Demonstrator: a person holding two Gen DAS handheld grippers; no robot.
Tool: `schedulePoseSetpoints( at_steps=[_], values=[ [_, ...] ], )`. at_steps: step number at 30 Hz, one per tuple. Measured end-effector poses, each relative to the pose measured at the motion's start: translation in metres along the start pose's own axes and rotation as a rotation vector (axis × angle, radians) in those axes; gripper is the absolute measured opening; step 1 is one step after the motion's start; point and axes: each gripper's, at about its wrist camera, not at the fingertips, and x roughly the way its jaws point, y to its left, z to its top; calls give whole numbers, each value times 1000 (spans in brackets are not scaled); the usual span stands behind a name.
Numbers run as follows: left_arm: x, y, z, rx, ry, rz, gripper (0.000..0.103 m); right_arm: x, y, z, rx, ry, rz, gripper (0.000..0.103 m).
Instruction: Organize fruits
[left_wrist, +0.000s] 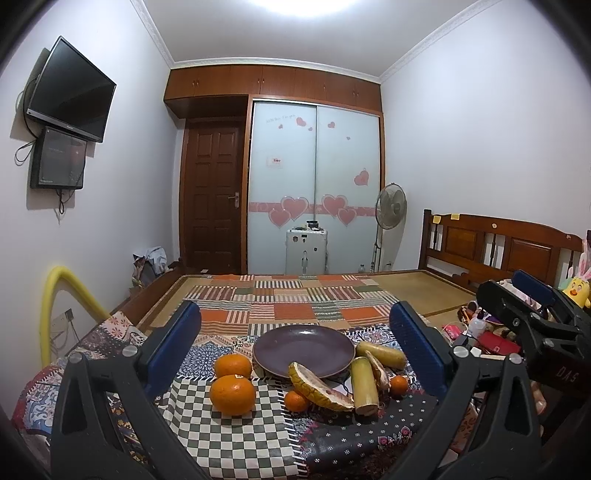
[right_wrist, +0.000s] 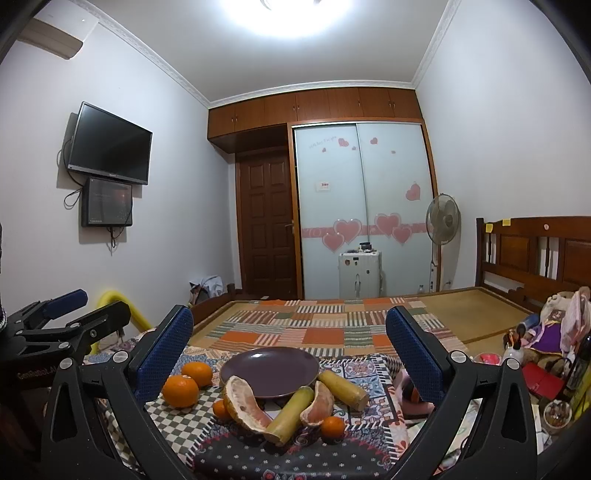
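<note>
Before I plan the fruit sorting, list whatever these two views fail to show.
- Small orange: in the left wrist view the pomelo peel covers its right side.
- Second peel: mostly hidden behind the sugarcane piece in that view.
- Plate: its near rim is covered by peel and cane in the right wrist view.
- Clutter by the headboard: cut off at the edge, too distorted to identify.

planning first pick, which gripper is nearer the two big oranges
Left. The left gripper faces the big oranges nearly head-on; the right gripper sees them off to its left.
</note>
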Motion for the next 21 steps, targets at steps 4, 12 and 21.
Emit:
schedulePoseSetpoints(
  at_steps=[4, 12, 21],
  values=[
    [1, 1, -1, -1, 5, -7, 103, 0, 0, -1, 0, 1, 0, 103],
    [1, -2, -1, 12, 1, -11, 103, 0, -1, -1, 0, 4, 1, 103],
    [-2, -6, 0, 20, -3, -13, 103, 0, -1, -1, 0, 4, 2, 103]
  ],
)
